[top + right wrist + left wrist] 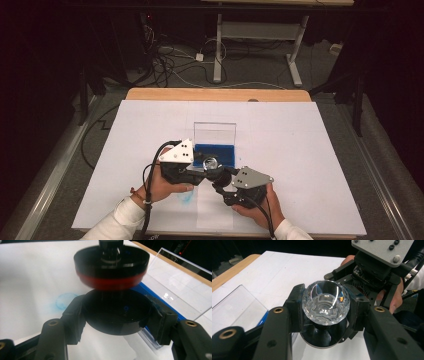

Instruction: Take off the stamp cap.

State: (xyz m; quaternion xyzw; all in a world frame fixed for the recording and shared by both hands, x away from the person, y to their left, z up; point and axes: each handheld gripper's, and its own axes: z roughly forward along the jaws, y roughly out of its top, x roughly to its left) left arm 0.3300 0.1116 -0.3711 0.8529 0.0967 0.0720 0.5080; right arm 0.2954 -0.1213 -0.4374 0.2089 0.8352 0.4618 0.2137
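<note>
Left gripper view | faceted clear crystal knob [325,302] | black base [322,336] | claw-clamped

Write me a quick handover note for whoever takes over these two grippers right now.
Left gripper: shut on the clear faceted knob of a stamp.
Right gripper: shut on the round black cap, just below the stamp's red-rimmed base.
Both are held above the white sheet, beside the blue ink pad in its open clear case.
Done: cap and stamp are apart.
Left: probably bring them together or ink the stamp; unclear.
</note>
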